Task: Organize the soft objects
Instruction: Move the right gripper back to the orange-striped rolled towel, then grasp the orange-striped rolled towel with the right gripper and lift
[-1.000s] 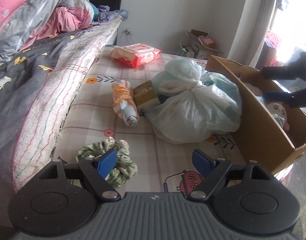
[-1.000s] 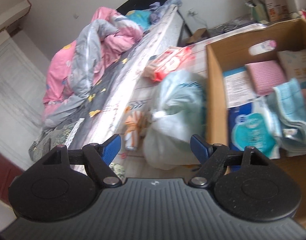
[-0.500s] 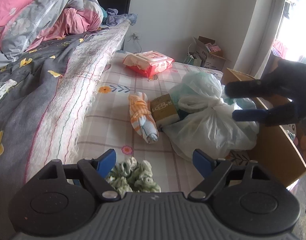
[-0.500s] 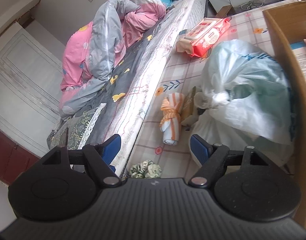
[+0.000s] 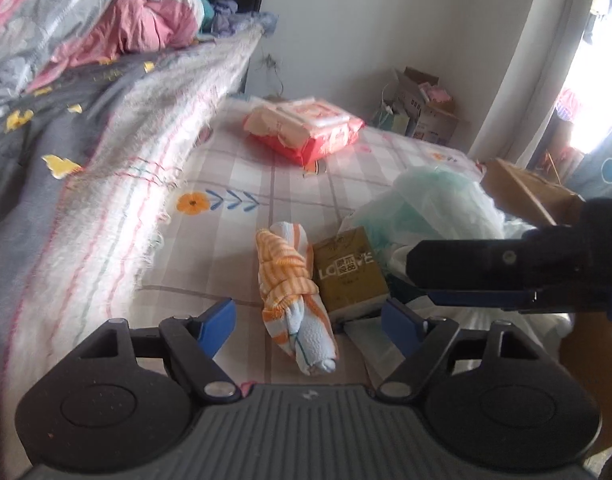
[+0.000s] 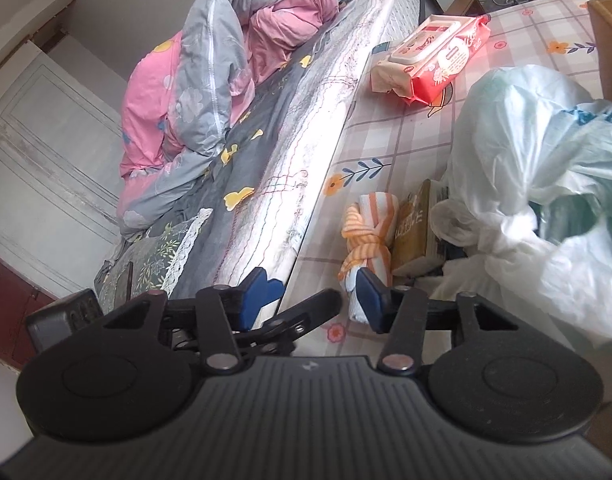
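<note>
One rolled towel (image 5: 293, 300) (soft, light) suits a mid-knot pinch; left tongs (image 5: 308, 320) gape around it, right tongs (image 6: 314, 300) half-closing, empty.

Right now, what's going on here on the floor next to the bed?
A person holding a gripper in each hand is sorting soft things on a checked mat beside the bed. The left gripper is open around a knotted orange-striped towel, not yet pressing it. The right gripper has just been closing with nothing between its jaws, close to the same towel. A small brown box, a tied plastic bag and a red wipes pack lie nearby.
</note>
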Motion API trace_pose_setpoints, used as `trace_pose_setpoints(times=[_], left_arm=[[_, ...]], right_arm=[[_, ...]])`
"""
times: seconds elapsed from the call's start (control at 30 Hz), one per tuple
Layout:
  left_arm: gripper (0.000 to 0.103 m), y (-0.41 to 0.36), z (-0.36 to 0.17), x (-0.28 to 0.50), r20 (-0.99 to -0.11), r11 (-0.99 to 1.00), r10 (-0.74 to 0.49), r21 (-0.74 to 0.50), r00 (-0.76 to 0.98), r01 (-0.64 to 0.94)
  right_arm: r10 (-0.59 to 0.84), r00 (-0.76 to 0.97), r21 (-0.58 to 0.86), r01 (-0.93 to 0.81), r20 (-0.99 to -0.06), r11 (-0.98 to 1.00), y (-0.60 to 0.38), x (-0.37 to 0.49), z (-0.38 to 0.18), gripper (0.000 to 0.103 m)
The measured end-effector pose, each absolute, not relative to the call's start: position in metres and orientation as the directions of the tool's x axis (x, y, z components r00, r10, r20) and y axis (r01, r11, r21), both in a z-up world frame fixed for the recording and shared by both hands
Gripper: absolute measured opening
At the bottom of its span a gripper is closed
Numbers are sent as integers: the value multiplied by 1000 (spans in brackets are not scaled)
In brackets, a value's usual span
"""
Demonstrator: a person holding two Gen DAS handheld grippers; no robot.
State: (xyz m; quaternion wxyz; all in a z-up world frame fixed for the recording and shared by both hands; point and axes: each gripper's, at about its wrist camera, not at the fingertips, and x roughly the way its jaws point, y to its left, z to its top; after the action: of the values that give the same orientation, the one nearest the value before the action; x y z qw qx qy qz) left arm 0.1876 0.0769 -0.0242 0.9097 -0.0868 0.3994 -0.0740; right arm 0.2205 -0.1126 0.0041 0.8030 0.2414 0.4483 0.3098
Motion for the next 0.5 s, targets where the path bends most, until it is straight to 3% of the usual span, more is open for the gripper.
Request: trace_pose_setpoints(times=[0.3, 0.5], left_arm=[[47, 80, -63, 216, -799, 957, -268, -284, 538, 56], [36, 84, -57, 210, -785, 956, -262, -290, 561, 41]], right_arm=[[703, 375, 666, -247, -604, 704, -92, 250, -20, 44], [707, 341, 674, -231, -619, 702, -89, 256, -32, 45]])
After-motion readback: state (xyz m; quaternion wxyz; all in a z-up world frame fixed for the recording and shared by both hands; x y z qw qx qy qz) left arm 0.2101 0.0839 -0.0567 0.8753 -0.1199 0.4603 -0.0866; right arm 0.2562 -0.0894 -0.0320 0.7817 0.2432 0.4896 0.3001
